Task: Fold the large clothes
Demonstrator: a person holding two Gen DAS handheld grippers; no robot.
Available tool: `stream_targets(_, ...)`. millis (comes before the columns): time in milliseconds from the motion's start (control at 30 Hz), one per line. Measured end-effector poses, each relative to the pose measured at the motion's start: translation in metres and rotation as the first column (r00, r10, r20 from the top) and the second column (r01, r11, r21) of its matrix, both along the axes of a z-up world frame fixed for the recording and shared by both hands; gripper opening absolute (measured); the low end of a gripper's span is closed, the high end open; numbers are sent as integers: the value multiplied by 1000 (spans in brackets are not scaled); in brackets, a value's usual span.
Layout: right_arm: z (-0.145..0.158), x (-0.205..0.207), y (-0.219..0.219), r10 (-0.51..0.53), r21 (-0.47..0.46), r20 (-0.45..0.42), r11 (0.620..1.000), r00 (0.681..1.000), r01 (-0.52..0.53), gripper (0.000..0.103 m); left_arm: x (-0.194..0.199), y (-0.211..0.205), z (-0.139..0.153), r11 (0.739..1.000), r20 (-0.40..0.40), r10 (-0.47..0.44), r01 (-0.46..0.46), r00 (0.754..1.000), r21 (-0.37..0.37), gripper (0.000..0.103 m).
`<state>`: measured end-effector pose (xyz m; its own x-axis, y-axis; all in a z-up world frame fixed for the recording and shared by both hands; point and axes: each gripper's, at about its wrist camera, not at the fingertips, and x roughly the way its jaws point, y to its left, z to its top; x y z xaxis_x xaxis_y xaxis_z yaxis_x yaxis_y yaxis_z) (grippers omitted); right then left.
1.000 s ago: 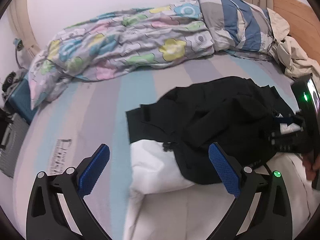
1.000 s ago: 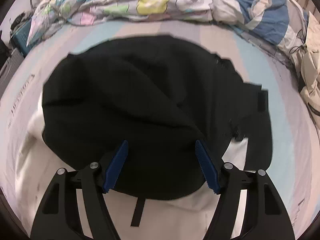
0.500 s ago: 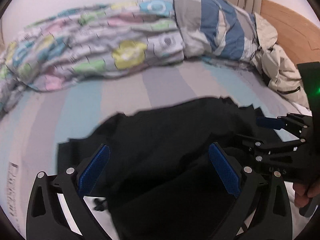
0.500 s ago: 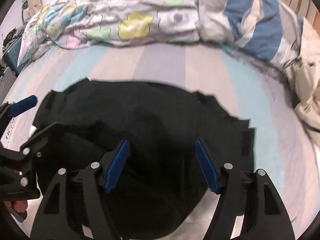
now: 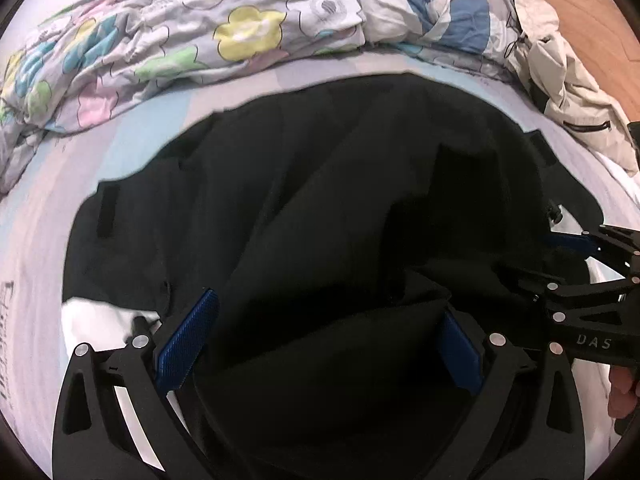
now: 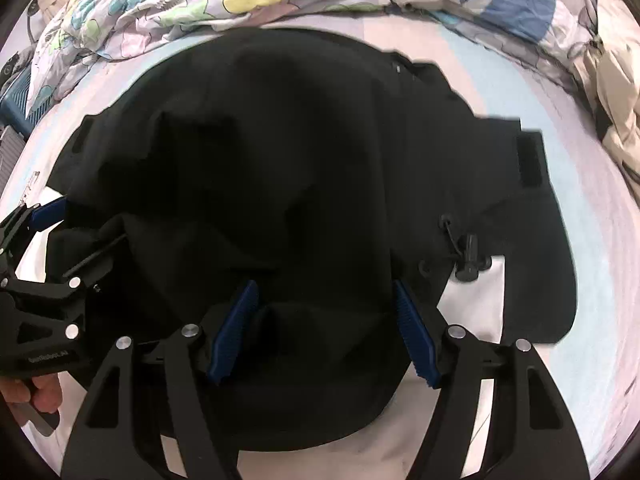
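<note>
Two grippers work over one bed (image 5: 160, 120), its striped sheet carrying everything you handle. Along the far edge lie the floral duvet (image 5: 168, 44) and a blue-and-grey pillow (image 5: 440, 4), bunched back, probably to leave you folding room, and a beige jacket (image 5: 560, 80) sits crumpled by the headboard. Your task piece, the black jacket (image 5: 340, 200), is spread over the middle of the bed on top of a white garment (image 6: 472, 292) that shows at its near edge. It is heaped and creased, not flat, so the fold looks barely begun. Your left gripper (image 5: 320, 344) hangs low over the near hem with its blue fingers (image 5: 186, 340) spread wide and cloth bulging between them, ungripped. Your right gripper (image 6: 324, 328) sits likewise, fingers apart and straddling a raised ridge of fabric, clamping nothing. Both seem placed to pinch the near edge and carry it over. A small black cord toggle (image 6: 468, 256) lies on the white cloth; mind it does not snag
</note>
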<state>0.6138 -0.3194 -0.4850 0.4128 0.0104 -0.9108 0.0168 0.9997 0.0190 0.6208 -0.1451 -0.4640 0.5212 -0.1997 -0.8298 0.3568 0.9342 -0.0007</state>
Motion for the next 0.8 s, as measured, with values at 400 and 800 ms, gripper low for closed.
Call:
stream_targets(400, -14, -15, 8, 4, -49, 20, 999, 1000, -3, 70, -15, 8, -22, 999, -38, 48, -48, 998, -16, 98)
stream_targets(800, -10, -37, 14, -33, -63, 50, 997, 998, 36, 72, -29, 3, -26, 999, -6, 39, -39, 999, 35, 98)
